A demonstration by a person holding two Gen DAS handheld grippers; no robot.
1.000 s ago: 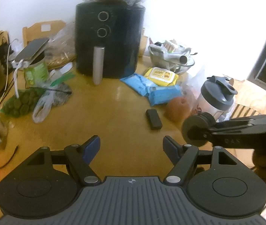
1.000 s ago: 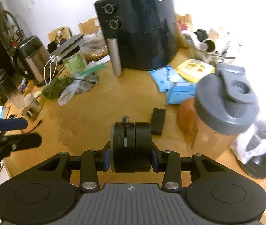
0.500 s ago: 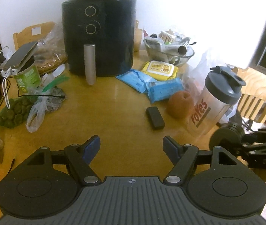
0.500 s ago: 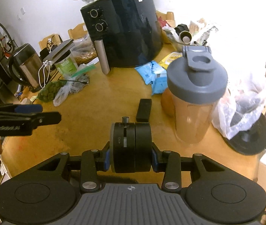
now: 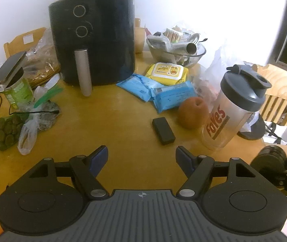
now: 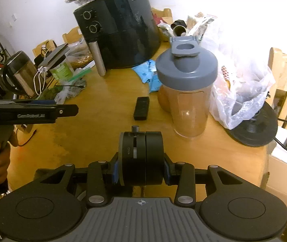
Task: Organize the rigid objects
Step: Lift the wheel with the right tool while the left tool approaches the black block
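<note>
While the left tool hangs over the table with its jaws apart and nothing between them, the left view shows what it could take. A black box lies flat just ahead of it, with free wood on both long sides. An apple sits just beside the box, and a shaker stands close to the apple. I judge the box is the easiest rigid thing to pick here: the jaws should go down on its long sides, without pushing the apple.

From the right view, the right tool is clamped on a black puck, a round part with a small knob on top and a switch on its face. It is held above the near part of the table, in front of the shaker. The puck sits straight between the pads, so the grip looks firm. To set it down well, I would lower it on the free wood near the box, away from the table edge, and open only when it rests. The left tool is at the left and apart from it, so the way is free.
</note>
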